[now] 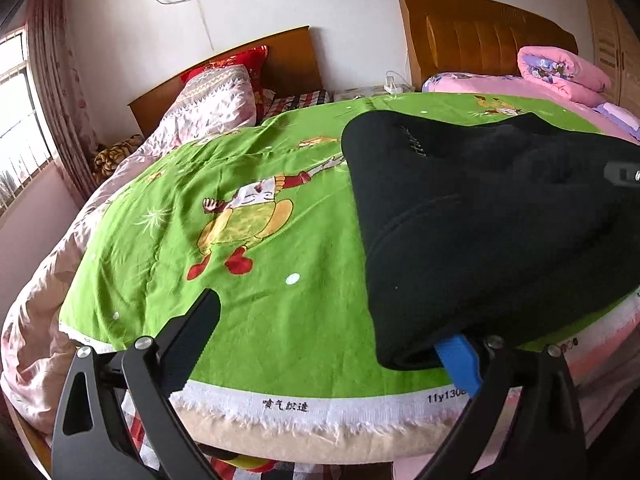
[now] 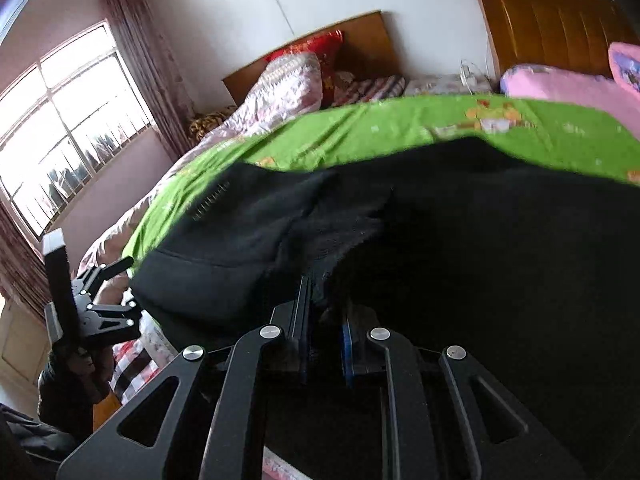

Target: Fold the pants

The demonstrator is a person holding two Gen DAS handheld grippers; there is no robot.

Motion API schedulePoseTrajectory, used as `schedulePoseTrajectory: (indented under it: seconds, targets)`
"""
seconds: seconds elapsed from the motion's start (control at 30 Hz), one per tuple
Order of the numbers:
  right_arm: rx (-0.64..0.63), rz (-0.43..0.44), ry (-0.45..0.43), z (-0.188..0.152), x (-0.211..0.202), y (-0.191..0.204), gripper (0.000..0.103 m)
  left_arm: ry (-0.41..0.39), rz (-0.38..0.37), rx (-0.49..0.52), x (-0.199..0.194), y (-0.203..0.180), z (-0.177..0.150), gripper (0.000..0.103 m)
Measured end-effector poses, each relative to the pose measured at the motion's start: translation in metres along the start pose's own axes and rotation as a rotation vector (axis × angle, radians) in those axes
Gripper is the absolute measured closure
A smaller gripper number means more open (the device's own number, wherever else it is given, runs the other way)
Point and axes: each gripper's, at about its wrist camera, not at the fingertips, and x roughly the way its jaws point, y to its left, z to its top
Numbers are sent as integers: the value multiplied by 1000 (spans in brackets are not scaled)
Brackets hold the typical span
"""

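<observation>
Black pants [image 1: 480, 220] lie on a green cartoon-print sheet [image 1: 260, 300] over the bed, filling the right half of the left wrist view. My left gripper [image 1: 332, 340] is open wide at the sheet's near edge. Its black finger [image 1: 200, 320] rests over bare green cloth, and its blue-padded finger [image 1: 460, 364] is tucked under the pants' near corner, which drapes over it. In the right wrist view my right gripper [image 2: 324, 316] is shut on a bunched fold of the pants [image 2: 480, 260], lifting the fabric up close to the lens.
A pink floral quilt [image 1: 208, 108] and red pillow [image 1: 240, 66] lie on the far bed at left. A pink folded blanket [image 1: 560, 72] sits before the wooden headboard [image 1: 480, 36] at right. The sheet's fringed white edge [image 1: 320, 400] hangs over the bed's near side. A window [image 2: 60, 128] is at left.
</observation>
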Motion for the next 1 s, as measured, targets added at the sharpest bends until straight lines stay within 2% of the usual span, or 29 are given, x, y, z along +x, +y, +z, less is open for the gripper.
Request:
schedulePoseTrajectory:
  seconds: [0.17, 0.3, 0.37, 0.47, 0.53, 0.6, 0.67, 0.73, 0.8, 0.9, 1.0]
  targets:
    - [-61, -41, -67, 4, -26, 11, 88, -26, -1, 15, -10, -4, 5, 4]
    - [-24, -80, 1, -16, -11, -7, 88, 15, -10, 8, 5, -7, -2, 3]
    - [23, -55, 40, -30, -1, -21, 88, 23, -39, -25, 7, -2, -3, 3]
    - [44, -41, 35, -30, -7, -23, 87, 32, -36, 3, 6, -2, -3, 3]
    - [36, -50, 47, -27, -10, -21, 69, 29, -40, 49, -2, -5, -3, 4]
    - [13, -61, 35, -25, -21, -17, 28, 11, -83, 111, -20, -6, -3, 4]
    - [-27, -59, -6, -19, -33, -11, 26, -37, -149, 121, -44, -2, 3, 4]
    - [-77, -81, -23, -12, -35, -3, 26, -114, -222, 64, -66, 7, 18, 4]
    - [-141, -89, -37, -4, -28, 10, 26, -169, -245, 17, -73, 8, 38, 3]
    - [-215, -104, -21, 7, -6, 27, 26, -153, -201, 22, -54, -14, 61, 2]
    - [-274, -129, 20, 9, 19, 41, 26, -87, -149, 73, -19, -43, 70, 2]
